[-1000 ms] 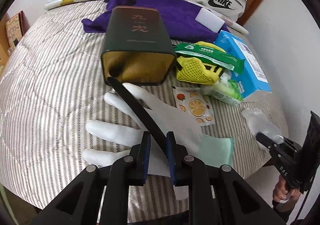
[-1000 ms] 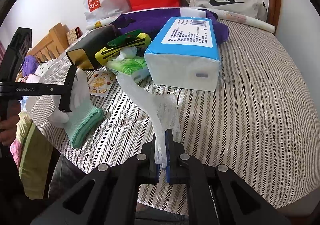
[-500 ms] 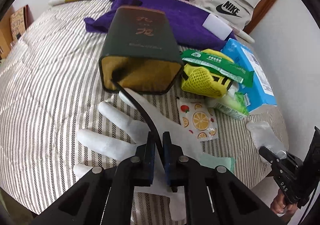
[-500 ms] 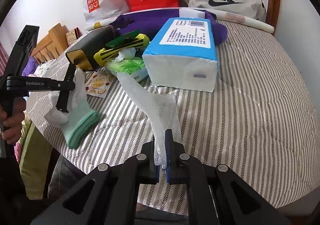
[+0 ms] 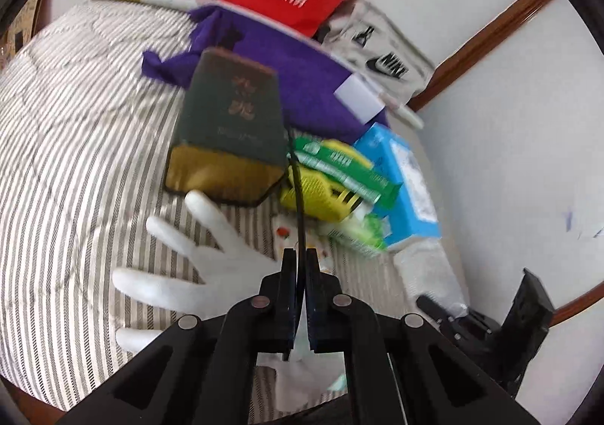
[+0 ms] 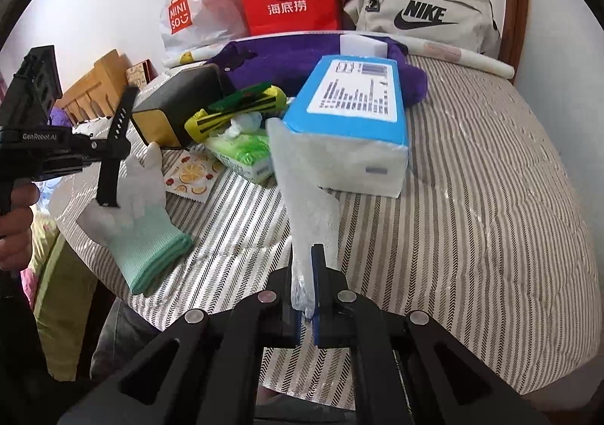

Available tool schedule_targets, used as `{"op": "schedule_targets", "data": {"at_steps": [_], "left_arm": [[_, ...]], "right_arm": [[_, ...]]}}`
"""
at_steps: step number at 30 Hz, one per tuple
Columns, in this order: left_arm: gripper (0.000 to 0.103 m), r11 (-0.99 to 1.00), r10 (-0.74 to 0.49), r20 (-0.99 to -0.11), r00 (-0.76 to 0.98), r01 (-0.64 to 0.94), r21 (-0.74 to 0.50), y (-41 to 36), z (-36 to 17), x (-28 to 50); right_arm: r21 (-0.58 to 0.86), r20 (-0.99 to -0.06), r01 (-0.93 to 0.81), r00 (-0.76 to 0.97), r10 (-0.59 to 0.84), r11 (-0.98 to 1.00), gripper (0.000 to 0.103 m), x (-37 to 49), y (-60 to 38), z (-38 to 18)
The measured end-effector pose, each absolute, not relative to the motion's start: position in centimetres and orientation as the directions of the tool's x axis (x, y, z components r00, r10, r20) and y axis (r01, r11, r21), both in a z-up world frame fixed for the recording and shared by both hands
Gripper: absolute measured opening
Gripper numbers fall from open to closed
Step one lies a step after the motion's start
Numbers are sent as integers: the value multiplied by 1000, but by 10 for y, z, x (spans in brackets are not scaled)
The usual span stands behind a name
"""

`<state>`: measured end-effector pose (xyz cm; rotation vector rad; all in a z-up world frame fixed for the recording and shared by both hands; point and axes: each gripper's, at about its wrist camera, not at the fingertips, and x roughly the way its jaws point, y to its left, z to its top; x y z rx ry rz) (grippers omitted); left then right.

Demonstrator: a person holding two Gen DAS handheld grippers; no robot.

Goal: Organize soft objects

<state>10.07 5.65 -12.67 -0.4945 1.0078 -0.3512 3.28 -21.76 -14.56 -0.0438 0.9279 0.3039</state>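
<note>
Near the bed's front edge lies a white glove [image 6: 132, 206] with a mint cuff, beside the fruit-print sachet [image 6: 192, 175]. The left gripper [image 5: 301, 274] pinches a black strap [image 5: 298, 198] above it. The right gripper [image 6: 305, 289] clamps a clear plastic bag [image 6: 302, 194] rising before the blue tissue pack [image 6: 355, 122].

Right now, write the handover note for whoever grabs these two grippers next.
Left gripper: shut on a thin black strap, above the white glove with the mint cuff near the bed's edge.
Right gripper: shut on the clear plastic bag, lifted in front of the blue tissue pack.
Done: both items gripped.
Left: nothing is sorted yet; the wet wipes, yellow mesh item and purple cloth lie loose by the dark box.
</note>
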Motion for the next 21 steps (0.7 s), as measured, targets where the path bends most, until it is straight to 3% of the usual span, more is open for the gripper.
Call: {"op": "schedule_targets", "data": {"at_steps": [11, 18, 21], "left_arm": [[5, 829, -473, -662, 581, 40, -557, 59, -109, 111], [5, 882, -377, -702, 604, 2, -471, 52, -115, 131], [5, 866, -412, -700, 583, 11, -501, 49, -122, 138]], "right_arm": [[73, -791, -303, 563, 240, 950, 4, 31, -208, -135], [72, -790, -337, 555, 260, 939, 4, 31, -199, -134], [71, -798, -333, 546, 254, 940, 4, 35, -199, -139]]}}
